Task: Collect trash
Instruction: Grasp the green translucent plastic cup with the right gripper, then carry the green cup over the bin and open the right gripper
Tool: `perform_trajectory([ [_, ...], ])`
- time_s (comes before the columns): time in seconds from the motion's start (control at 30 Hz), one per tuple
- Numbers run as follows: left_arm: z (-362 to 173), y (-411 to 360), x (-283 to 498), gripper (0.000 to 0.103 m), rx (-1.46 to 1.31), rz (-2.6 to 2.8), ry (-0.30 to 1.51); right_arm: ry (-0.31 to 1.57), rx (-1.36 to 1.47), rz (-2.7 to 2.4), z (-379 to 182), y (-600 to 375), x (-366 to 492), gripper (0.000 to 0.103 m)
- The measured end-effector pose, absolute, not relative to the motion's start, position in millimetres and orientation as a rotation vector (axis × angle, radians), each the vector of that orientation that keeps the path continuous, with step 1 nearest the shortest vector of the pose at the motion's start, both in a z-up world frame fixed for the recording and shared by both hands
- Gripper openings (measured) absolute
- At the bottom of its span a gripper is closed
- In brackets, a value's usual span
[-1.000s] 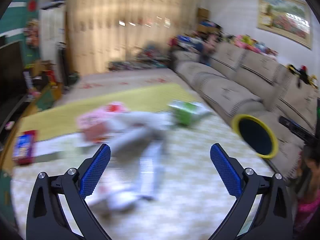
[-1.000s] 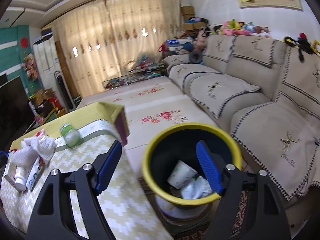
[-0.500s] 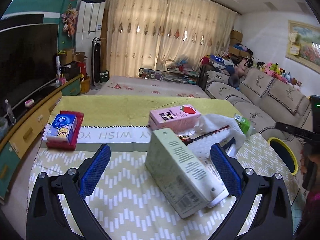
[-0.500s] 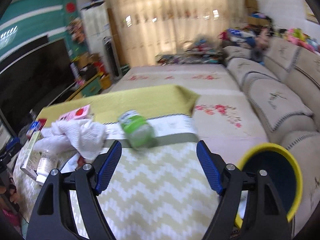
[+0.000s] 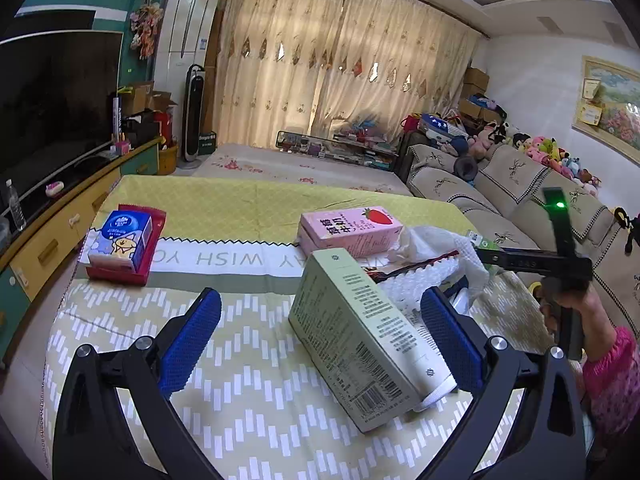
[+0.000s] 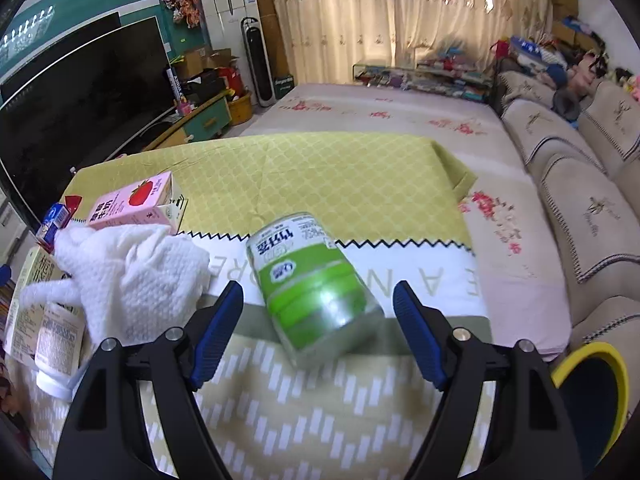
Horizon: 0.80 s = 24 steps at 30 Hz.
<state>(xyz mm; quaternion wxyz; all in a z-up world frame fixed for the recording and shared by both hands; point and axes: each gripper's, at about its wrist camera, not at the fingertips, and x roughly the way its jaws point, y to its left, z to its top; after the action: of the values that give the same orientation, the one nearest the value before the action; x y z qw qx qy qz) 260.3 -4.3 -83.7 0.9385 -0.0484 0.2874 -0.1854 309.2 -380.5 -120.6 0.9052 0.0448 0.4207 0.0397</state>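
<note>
Both tools gape: right tool (image 6: 318, 334) around green bottle (image 6: 312, 284), left tool (image 5: 320, 340) around carton (image 5: 356, 340).

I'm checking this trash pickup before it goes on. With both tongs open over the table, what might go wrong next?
The green bottle lies on its side between the right tongs, so it may roll away as they close. The pale green box leans on a white tube between the left tongs; a grab may knock it over or catch the white cloth. The yellow-rimmed bin sits past the table edge, so a drop may miss.
</note>
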Motion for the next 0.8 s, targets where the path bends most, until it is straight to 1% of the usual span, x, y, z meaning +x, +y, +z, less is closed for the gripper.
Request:
perform_trajectory([
  [0.13,-83.2,-7.1,257.9,0.098,-0.085,-0.378,0.578,0.883,0.111,0.09,-124.9,-381.3,319.7,0.073],
  [0.27,-84.1,-8.8,258.6,0.098,-0.088,-0.383,0.584,0.893,0.141,0.106,-126.7,-382.0,323.8,0.065],
  [0.47,-84.9,-9.7,257.4,0.098,-0.089,-0.387,0.582,0.884,0.142,0.108,-128.1,-382.9,321.3,0.062],
  [0.8,-89.5,-13.5,258.2,0.098,-0.082,-0.39,0.595,0.844,0.181,0.128,-119.7,-383.6,286.7,0.058],
])
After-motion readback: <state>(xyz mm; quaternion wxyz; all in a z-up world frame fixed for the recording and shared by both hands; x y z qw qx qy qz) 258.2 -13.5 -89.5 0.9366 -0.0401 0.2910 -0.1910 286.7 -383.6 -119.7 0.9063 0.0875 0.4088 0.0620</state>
